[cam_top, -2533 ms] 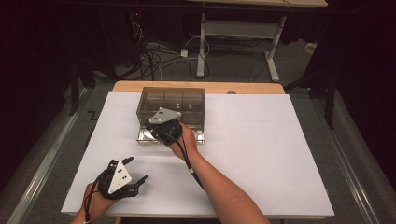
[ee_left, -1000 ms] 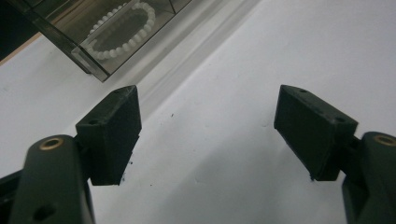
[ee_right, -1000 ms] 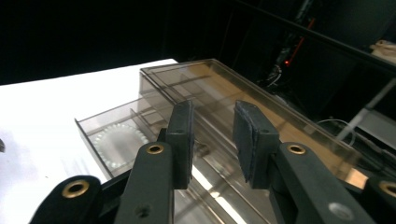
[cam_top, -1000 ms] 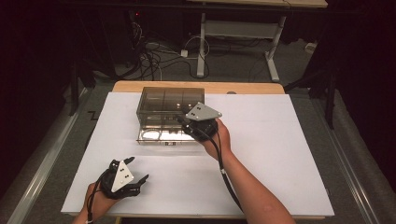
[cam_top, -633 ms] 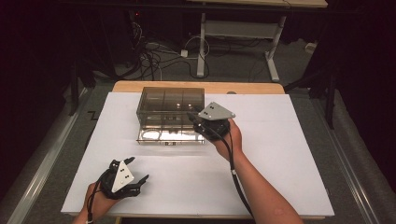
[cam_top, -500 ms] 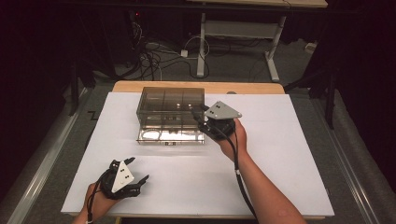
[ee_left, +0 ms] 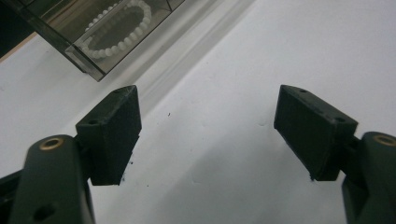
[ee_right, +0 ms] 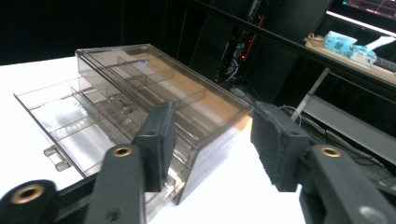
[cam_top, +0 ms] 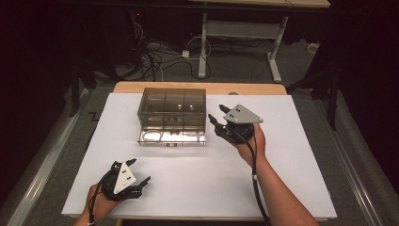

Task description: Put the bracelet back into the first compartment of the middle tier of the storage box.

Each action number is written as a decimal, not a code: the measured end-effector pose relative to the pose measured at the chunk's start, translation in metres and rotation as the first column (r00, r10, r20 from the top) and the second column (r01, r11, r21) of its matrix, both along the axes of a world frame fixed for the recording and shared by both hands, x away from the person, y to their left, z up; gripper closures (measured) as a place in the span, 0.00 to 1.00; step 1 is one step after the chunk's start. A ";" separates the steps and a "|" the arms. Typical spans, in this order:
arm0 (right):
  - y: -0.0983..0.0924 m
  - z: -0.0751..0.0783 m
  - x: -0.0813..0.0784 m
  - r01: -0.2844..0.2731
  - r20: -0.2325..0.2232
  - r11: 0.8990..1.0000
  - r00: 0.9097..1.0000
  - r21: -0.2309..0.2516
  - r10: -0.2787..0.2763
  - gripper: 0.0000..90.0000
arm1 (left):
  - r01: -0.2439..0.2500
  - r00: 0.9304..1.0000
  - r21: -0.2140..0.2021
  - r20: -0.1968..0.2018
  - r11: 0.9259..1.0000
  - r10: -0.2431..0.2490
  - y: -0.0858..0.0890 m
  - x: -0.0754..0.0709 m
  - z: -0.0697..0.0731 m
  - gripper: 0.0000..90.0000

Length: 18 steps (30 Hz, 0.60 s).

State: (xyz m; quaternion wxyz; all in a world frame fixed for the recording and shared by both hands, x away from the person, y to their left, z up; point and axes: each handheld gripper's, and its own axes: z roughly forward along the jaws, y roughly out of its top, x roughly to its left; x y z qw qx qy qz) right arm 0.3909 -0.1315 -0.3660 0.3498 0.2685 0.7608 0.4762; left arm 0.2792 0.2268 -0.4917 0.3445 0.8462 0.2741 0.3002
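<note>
While the drawer (cam_top: 171,136) of the smoky clear organizer box (cam_top: 172,107) stands pulled out toward the person, nothing is in either gripper, so my read is that the opening step is done and the pick or the close is left. Box sits at the far-middle of the bench (cam_top: 301,188), back edge near the wooden strip. A white bead bracelet (ee_left: 119,29) lies in a drawer compartment, seen in the left gripper view; which compartment, can't tell. Right gripper (cam_top: 220,123) hovers just beside the box's right end, clear of it, jaws spread, empty; in its own view the jaws (ee_right: 212,140) frame the box's corner with the drawer front and its small handle (ee_right: 55,158) off to the left. Left gripper (cam_top: 134,173) sits low at the near-left of the bench, well apart from the box, jaws spread over bare white surface. Room: wide open sheet between drawer front and the near edge, and to the right of the box. Tight spots: drawer's thin walls and dividers, and the box's right wall next to the right gripper. Left hand is close to the near bench edge.
</note>
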 end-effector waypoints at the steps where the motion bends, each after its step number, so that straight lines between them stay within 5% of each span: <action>1: -0.002 0.000 0.000 0.001 -0.005 1.000 1.000 0.001 -0.001 0.54 | 0.001 1.000 0.003 -0.001 1.000 -0.001 0.000 0.000 0.000 0.25; 18: -0.031 -0.006 -0.006 0.077 0.014 0.997 0.997 0.011 -0.078 0.32 | -0.003 1.000 0.008 0.000 1.000 0.003 0.002 -0.001 0.000 0.25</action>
